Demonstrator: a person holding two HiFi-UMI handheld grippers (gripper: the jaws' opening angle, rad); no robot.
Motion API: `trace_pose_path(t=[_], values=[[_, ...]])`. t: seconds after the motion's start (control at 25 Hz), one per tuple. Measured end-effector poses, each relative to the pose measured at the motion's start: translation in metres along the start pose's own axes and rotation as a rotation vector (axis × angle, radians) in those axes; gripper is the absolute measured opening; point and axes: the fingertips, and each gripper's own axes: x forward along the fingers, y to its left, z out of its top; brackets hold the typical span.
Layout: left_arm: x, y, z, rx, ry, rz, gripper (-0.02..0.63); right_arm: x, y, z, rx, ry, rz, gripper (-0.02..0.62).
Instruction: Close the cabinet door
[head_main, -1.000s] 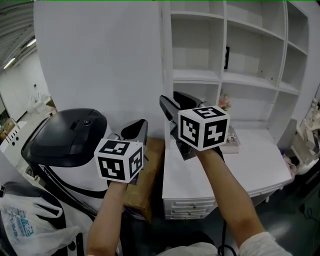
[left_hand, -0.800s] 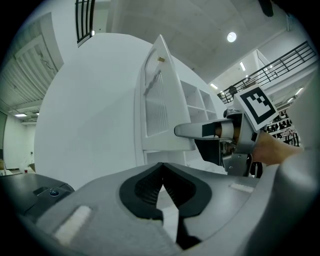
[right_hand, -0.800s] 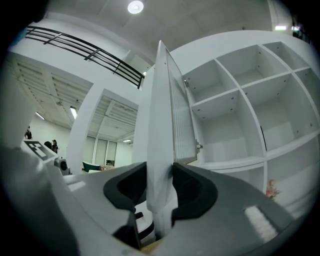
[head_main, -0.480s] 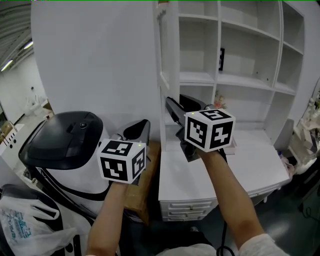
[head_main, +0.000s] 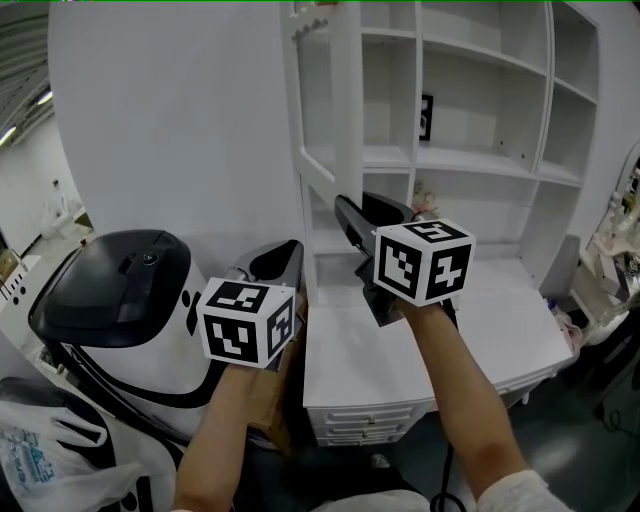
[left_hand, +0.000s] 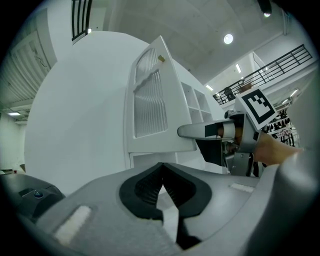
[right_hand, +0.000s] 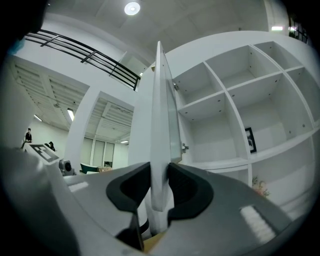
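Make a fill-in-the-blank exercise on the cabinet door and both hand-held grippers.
1. The white cabinet door stands ___, leaving the shelves exposed.
2. The left hand-held gripper has its jaws ___, with nothing between them.
3. The right hand-held gripper clamps its jaws on the door's ___.
Missing words: open; shut; edge.
Note: the right jaws have just been closing onto that edge.
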Motion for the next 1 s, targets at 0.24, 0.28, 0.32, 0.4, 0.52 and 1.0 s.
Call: trace_pose_path(t=[0.24, 0.28, 0.32, 0.4, 0.52, 1.0], values=[[0.016, -0.009, 0.007, 0.001, -0.007, -0.002, 0.000, -0.007, -0.022, 0.001, 0.012, -0.008, -0.002, 0.097], [0.020, -0.010, 0.007, 0.003, -0.006, -0.004, 0.000, -0.008, -0.025, 0.002, 0.013, -0.009, -0.002, 0.097], [0.023, -0.012, 0.007, 0.004, -0.005, -0.007, 0.000, -0.009, -0.029, 0.002, 0.014, -0.010, -0.002, 0.095], [0.030, -0.015, 0.008, 0.006, -0.005, -0.011, 0.000, -0.010, -0.037, 0.002, 0.016, -0.013, -0.004, 0.090], [0.043, -0.022, 0.010, 0.010, -0.003, -0.021, 0.000, -0.013, -0.055, 0.004, 0.019, -0.015, -0.018, 0.083], [0.088, -0.039, 0.012, 0.006, -0.006, -0.046, 0.000, -0.015, -0.103, 0.006, 0.021, -0.023, -0.019, 0.080]])
